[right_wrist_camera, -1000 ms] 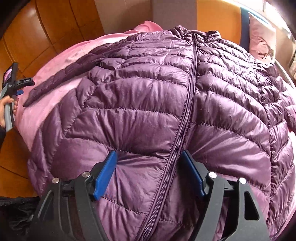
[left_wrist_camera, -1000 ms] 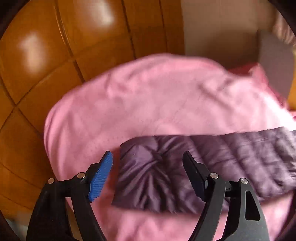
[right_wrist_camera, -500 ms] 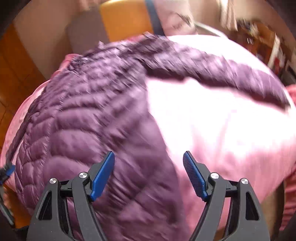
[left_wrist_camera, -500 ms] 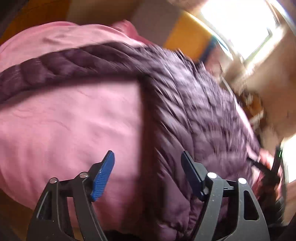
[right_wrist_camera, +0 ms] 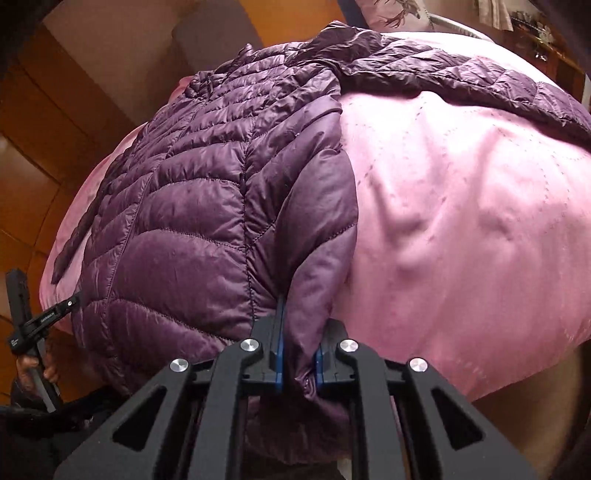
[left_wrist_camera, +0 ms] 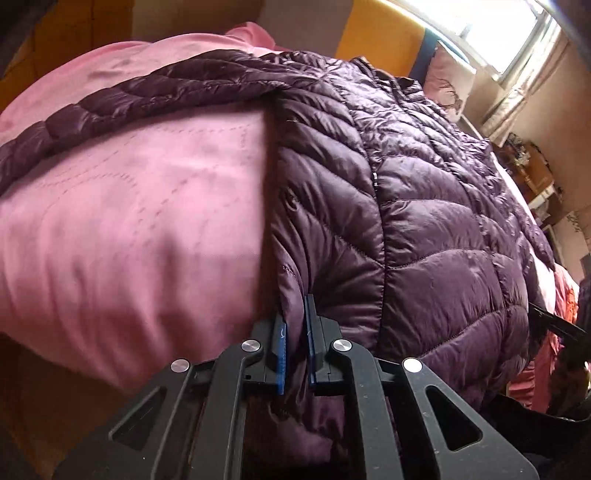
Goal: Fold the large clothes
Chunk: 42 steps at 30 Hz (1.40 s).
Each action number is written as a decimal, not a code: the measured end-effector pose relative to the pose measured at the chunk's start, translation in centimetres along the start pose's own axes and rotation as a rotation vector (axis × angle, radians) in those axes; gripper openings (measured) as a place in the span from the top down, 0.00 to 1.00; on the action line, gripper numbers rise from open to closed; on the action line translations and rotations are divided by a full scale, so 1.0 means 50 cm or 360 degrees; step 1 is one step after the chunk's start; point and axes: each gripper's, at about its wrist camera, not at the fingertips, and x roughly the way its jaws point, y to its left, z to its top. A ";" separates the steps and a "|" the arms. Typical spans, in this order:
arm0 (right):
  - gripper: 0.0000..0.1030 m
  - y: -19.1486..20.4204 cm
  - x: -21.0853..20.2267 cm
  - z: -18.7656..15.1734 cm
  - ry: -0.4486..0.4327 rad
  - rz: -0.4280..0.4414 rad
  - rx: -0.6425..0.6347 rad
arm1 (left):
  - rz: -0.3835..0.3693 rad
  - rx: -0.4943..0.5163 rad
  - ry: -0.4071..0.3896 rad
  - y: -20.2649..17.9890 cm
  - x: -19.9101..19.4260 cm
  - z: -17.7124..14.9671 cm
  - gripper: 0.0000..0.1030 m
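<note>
A purple quilted puffer jacket (left_wrist_camera: 424,206) lies front up and zipped on a pink bedspread (left_wrist_camera: 129,206), both sleeves spread outward. My left gripper (left_wrist_camera: 295,347) is shut on the jacket's bottom hem at its left corner. My right gripper (right_wrist_camera: 299,347) is shut on the hem at the jacket's right corner (right_wrist_camera: 314,280). The jacket (right_wrist_camera: 192,221) fills the left half of the right wrist view, with one sleeve (right_wrist_camera: 461,77) running across the top. The left gripper (right_wrist_camera: 40,317) also shows there at the far left edge.
The pink bedspread (right_wrist_camera: 461,221) covers a bed. A wooden floor (right_wrist_camera: 33,155) lies beyond the bed's left side. An orange headboard (left_wrist_camera: 380,44) and a pillow (left_wrist_camera: 447,81) are at the far end. A window (left_wrist_camera: 491,26) and cluttered furniture (left_wrist_camera: 532,173) are on the right.
Both grippers were open above the jacket a second ago. They swung down to the bottom hem corners and closed on the fabric.
</note>
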 end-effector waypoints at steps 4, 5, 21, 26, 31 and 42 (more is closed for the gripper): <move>0.61 -0.057 -0.024 0.038 -0.0059 -0.0006 0.0109 | 0.0062 -0.0006 -0.0080 -0.007 -0.029 0.048 0.60; 0.52 -0.090 -0.041 0.053 -0.0126 -0.0017 0.0201 | 0.0084 0.0001 -0.0140 -0.010 -0.041 0.060 0.38; 0.46 -0.622 -0.117 0.272 -0.0906 -0.0099 0.1749 | 0.0099 0.0325 -0.0269 -0.195 0.079 0.218 0.28; 0.93 -0.629 -0.114 0.316 -0.0851 -0.0164 0.1669 | 0.0175 0.0434 -0.0199 -0.227 0.148 0.226 0.28; 0.96 -0.547 -0.192 0.243 -0.0876 -0.0419 0.1406 | 0.0165 0.0378 -0.0178 -0.212 0.177 0.215 0.27; 0.77 -0.515 -0.189 0.142 -0.0726 -0.0657 0.1346 | 0.0099 0.0408 -0.0176 -0.187 0.149 0.236 0.26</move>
